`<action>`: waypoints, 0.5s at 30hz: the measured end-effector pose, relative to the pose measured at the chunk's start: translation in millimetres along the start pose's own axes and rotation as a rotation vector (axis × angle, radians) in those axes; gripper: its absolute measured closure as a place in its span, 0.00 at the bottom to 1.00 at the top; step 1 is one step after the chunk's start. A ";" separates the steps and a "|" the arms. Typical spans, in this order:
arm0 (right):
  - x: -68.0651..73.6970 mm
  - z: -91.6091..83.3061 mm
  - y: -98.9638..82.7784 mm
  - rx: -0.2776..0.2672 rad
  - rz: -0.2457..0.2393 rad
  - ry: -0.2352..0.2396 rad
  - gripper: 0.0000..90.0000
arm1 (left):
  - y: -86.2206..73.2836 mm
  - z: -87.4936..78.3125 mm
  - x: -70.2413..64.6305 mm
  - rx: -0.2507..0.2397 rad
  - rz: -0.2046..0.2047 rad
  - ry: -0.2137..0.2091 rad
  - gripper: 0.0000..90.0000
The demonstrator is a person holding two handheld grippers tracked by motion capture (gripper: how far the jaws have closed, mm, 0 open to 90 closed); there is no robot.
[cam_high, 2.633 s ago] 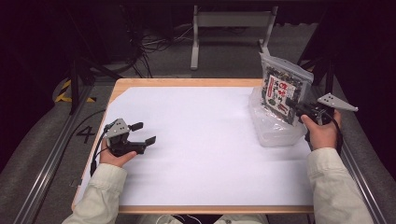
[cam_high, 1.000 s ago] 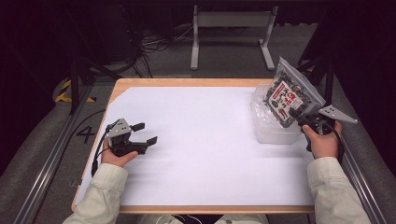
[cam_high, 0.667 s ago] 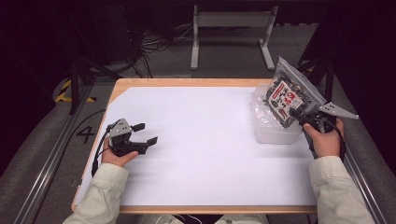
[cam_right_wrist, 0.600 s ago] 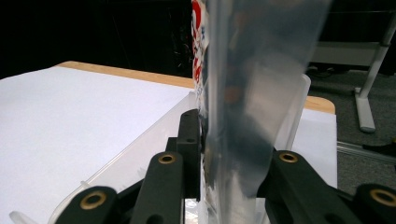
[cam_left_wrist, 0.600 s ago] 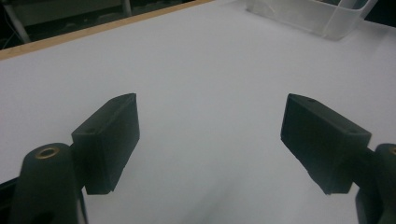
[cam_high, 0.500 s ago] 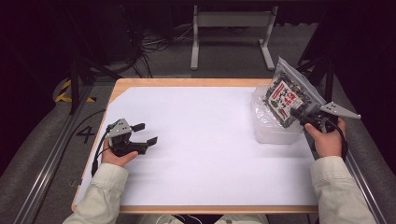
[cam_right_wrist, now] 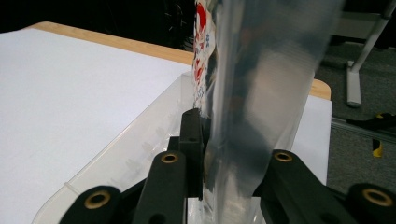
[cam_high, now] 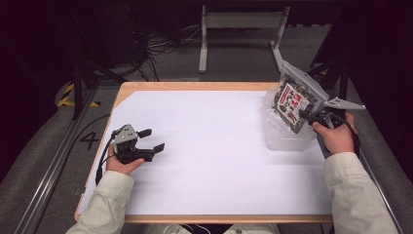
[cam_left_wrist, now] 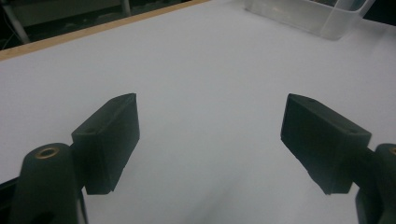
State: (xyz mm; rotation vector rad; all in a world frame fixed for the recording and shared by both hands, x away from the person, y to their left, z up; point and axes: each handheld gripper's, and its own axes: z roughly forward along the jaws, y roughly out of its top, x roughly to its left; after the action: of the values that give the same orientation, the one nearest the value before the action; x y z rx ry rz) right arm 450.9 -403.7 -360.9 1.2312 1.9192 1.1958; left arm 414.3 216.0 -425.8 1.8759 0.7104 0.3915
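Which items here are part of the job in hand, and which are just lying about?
In use:
- plastic bag, clamped in the right gripper
- clear container, under the bag
- left gripper, open and holding nothing

Just lying about:
- grey metal stand beyond the table
- cables on the floor

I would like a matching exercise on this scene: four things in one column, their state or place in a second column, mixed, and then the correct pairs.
Things
1. left gripper
2. right gripper
3. snack bag
4. clear bin

States
A. stands on the table's far right
B. open, holding nothing
C. lifted above the bin
D. shut on the bag

Pairs: 1-B, 2-D, 3-C, 4-A
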 end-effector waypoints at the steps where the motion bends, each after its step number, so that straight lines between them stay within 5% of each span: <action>1: -1.5 0.0 -0.5 0.001 0.019 -0.002 0.84 | 0.0 -0.3 -0.1 -0.001 -0.001 0.000 0.23; 6: -5.8 -6.0 -3.7 -0.028 0.043 0.004 0.81 | -0.1 -1.0 1.3 -0.002 -0.004 0.001 0.23; 11: -6.8 -21.2 -5.0 -0.068 0.050 -0.003 0.51 | 0.2 -2.2 -1.2 0.002 -0.015 0.002 0.23; 15: -4.3 -33.8 -11.7 -0.075 0.064 0.007 0.37 | 0.3 -4.5 -4.6 0.021 -0.006 0.001 0.23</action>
State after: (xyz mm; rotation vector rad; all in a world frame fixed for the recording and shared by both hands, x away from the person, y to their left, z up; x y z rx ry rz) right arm 420.5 -422.6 -356.3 1.2585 1.8358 1.2942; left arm 408.3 216.2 -423.5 1.8931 0.7233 0.3820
